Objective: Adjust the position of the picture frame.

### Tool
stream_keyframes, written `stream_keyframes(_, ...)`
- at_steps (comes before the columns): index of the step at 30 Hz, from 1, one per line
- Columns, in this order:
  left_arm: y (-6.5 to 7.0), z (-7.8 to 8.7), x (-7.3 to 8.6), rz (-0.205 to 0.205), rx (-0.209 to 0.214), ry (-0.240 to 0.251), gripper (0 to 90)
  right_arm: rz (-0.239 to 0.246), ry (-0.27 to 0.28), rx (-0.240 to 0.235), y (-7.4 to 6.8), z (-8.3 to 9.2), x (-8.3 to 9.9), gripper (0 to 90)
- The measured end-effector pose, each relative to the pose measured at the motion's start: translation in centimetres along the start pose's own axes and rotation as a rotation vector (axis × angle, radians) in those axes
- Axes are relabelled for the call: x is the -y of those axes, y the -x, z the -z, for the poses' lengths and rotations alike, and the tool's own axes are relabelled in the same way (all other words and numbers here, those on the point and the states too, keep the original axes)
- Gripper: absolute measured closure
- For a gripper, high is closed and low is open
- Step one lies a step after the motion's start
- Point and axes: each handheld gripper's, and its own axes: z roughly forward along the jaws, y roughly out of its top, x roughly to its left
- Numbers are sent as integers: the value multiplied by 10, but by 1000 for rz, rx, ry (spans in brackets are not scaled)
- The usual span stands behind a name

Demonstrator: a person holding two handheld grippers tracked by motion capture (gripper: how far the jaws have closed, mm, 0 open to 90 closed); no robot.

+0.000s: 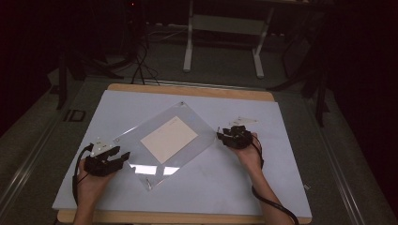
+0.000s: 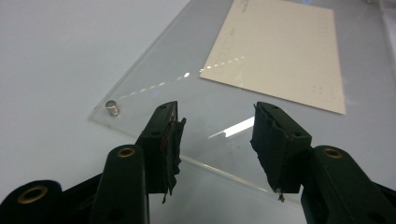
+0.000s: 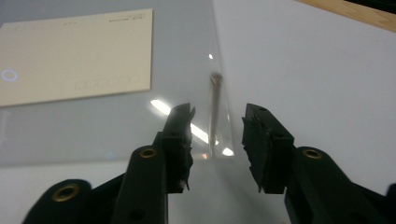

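Note:
A clear acrylic plate lies turned at an angle on the white board, with a cream sheet of paper at its middle. My left gripper is at the plate's left corner. In the left gripper view its jaws stand open, straddling the plate's near edge without pressing it, and a small metal stud sits at the corner. My right gripper is at the plate's right corner. There its jaws are apart, and a thin metal pin on the plate's edge lies between them, untouched.
The white board covers a wooden table. A small clear piece lies just beyond the right gripper. Another stud marks the plate's near corner. A white table frame and cables stand on the dark floor behind.

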Motion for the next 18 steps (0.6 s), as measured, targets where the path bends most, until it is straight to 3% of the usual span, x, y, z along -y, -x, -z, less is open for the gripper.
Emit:
stream_keyframes(3,2,2,1,-15,31,7,513,1,-18,-2,-2,-13,-6,721)
stream_keyframes(5,3,4,2,-27,58,13,524,-2,-25,12,-2,-20,-8,843)
stream_keyframes(9,5,5,3,-48,97,15,537,-52,-4,4,2,-23,-9,846)
stream_keyframes(13,10,3,2,-69,157,14,537,-52,-16,18,4,-27,-14,848)
stream_keyframes(18,17,2,0,-102,196,6,537,-57,-27,28,8,-34,-22,849)
